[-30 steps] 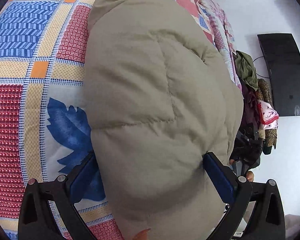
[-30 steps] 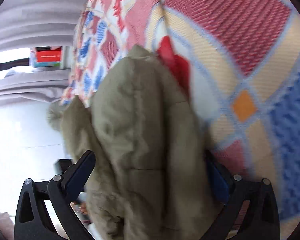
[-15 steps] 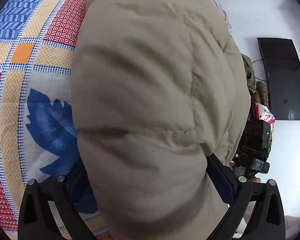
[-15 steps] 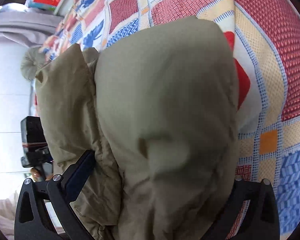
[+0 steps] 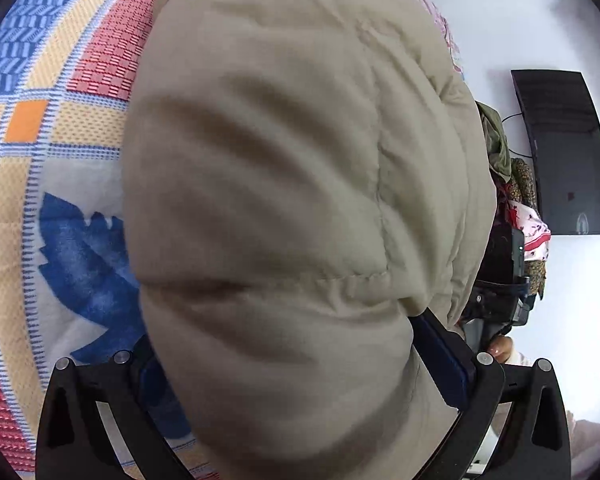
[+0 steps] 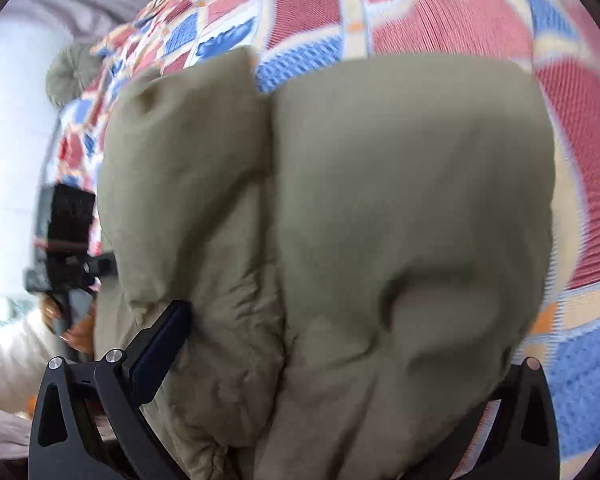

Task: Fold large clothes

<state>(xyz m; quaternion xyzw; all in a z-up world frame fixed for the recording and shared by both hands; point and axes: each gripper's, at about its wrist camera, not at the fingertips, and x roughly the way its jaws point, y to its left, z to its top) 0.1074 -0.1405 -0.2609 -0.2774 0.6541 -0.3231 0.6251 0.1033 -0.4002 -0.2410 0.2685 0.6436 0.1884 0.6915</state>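
In both views the padded jacket (image 5: pixel 300 200) has swelled to fill centre frame over the bed (image 5: pixel 40 140); my left hand-held gripper (image 5: pixel 300 372) and right hand-held gripper (image 6: pixel 332 360) each clamp it, so I judge the fold is carrying over.

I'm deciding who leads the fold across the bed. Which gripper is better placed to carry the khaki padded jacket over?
Probably the right gripper: its view shows the khaki padded jacket already doubled, with patterned quilt ahead. The left gripper also pinches the jacket, but bulk fills its view.
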